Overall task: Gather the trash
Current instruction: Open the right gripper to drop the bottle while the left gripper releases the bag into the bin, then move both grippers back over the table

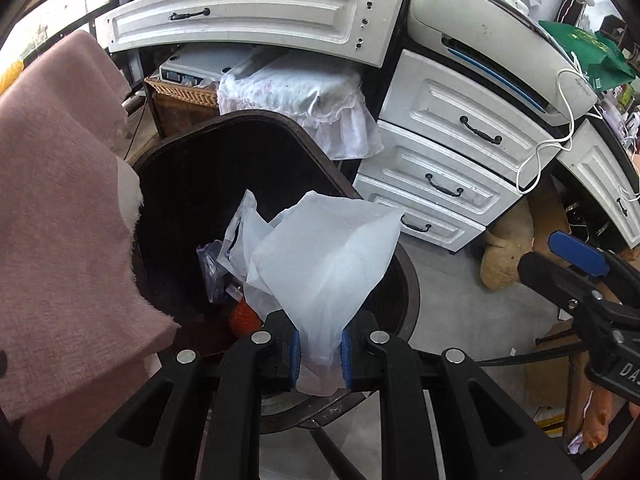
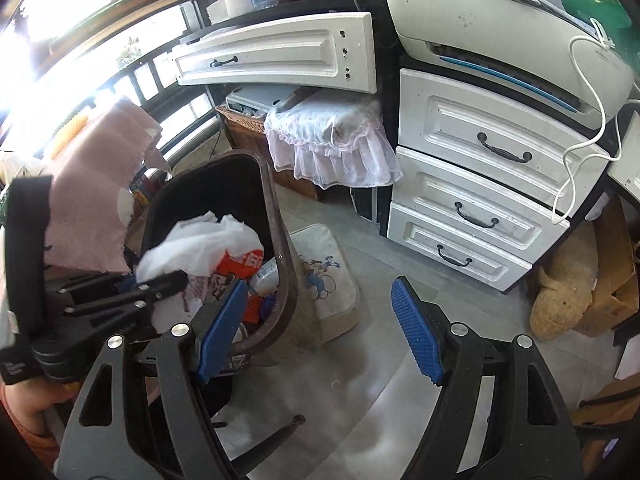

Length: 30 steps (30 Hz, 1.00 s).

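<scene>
White plastic bag (image 1: 320, 264) hangs over the open trash bin (image 1: 280, 128), pinched in the left hand-held gripper (image 1: 320, 354).

The bag stands upright from the pads, directly above the bin's near rim, trash already inside. The right hand-held gripper (image 2: 320, 328) waits spread and empty just beside the bin, above the floor (image 2: 360, 380).

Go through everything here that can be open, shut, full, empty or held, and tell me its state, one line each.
Left gripper: shut on the white plastic bag, held over the bin.
White plastic bag: crumpled, pinched at its lower end, not yet dropped.
Trash bin: lidless, partly filled with wrappers and bags.
Right gripper: open, nothing between its fingers.
Drawer stack: all three drawers shut.
Printer: lid closed, white cable hanging off it.
</scene>
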Each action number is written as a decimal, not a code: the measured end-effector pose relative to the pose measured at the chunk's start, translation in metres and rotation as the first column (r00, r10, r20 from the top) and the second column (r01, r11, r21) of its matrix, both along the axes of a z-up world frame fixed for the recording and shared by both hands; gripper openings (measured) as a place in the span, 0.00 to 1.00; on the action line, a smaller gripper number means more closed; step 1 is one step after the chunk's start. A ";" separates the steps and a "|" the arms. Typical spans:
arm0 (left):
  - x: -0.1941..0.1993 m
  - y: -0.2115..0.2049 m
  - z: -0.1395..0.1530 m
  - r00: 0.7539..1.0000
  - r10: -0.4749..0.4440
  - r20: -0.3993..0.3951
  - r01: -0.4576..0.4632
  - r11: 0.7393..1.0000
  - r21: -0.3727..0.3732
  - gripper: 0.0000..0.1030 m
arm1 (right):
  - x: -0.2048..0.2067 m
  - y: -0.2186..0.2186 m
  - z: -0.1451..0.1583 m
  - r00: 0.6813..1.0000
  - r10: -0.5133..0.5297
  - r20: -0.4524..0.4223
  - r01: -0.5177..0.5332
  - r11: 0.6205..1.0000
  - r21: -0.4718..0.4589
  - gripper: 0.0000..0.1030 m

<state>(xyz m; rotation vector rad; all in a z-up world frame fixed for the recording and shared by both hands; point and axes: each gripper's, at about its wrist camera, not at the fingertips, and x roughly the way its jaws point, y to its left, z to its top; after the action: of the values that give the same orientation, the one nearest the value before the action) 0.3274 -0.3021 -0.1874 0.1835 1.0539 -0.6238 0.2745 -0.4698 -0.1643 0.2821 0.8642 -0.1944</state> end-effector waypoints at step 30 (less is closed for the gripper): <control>-0.070 0.044 0.126 0.974 -0.071 0.217 0.125 0.961 -0.248 0.88 | 0.000 0.012 0.078 0.982 -0.008 0.191 0.006 1.000 0.012 0.80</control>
<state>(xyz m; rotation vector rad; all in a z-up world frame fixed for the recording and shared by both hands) 0.2576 -0.2583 -0.0618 0.0693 0.7574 -0.8093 0.2744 -0.4579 -0.0859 0.3091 0.6741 -0.1665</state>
